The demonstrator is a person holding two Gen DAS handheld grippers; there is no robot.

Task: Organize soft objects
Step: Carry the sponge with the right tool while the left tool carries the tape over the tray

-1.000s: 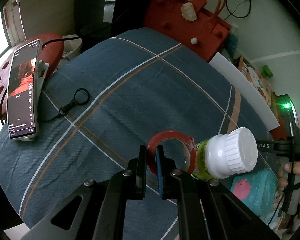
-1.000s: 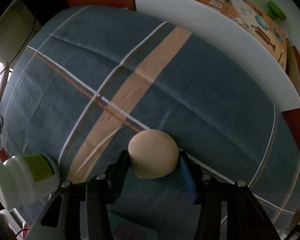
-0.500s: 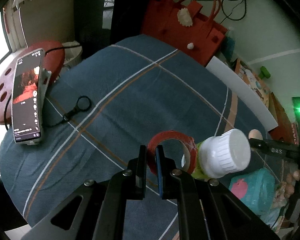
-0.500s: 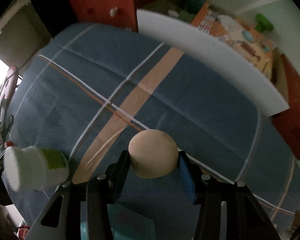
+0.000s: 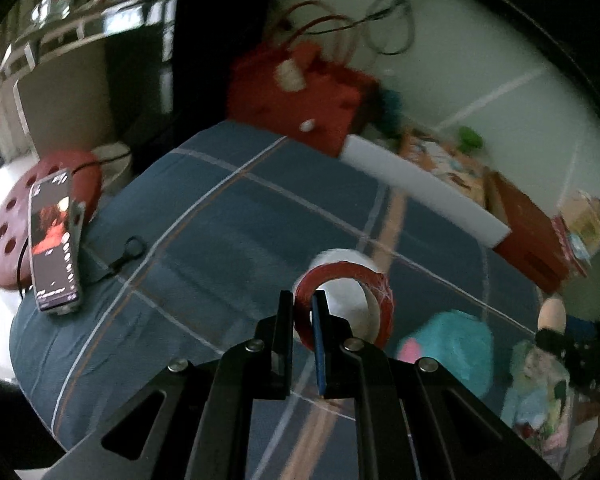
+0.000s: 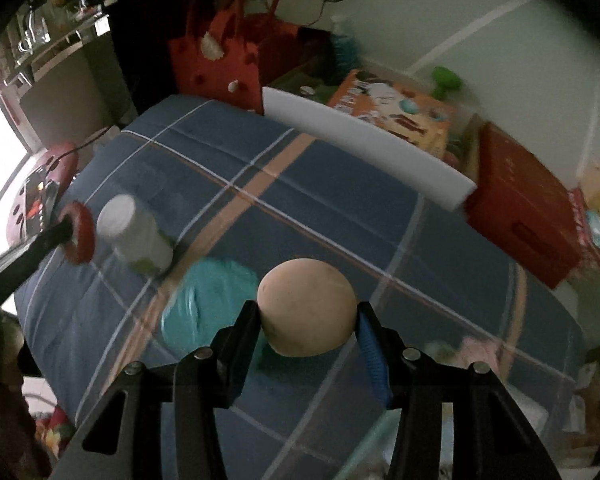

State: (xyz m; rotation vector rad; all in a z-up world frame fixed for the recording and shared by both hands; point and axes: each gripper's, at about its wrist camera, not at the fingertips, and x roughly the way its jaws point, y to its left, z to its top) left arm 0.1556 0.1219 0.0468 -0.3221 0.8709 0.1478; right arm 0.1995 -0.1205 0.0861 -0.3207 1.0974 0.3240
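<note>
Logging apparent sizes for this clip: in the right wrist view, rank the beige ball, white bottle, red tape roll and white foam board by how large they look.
1. white foam board
2. beige ball, though it sits right at the camera in the right hand-held gripper, which inflates it
3. white bottle
4. red tape roll, seen nearly edge-on, so its rank is unsure

You had a matt, woven-looking plaid cloth (image 6: pixel 340 216) under everything, soft and slightly rumpled. Your right gripper (image 6: pixel 307 322), matt black plastic with bright metal screws, pinched a smooth, dull beige ball (image 6: pixel 306 306) (rubbery or foam, hard to say). The red tape roll (image 5: pixel 342 308) in your left gripper (image 5: pixel 302 312) looked glossy, the white bottle (image 6: pixel 134 236) smooth plastic, the teal toy (image 6: pixel 208 304) fuzzy, and the phone (image 5: pixel 52 248) screen shiny glass.
</note>
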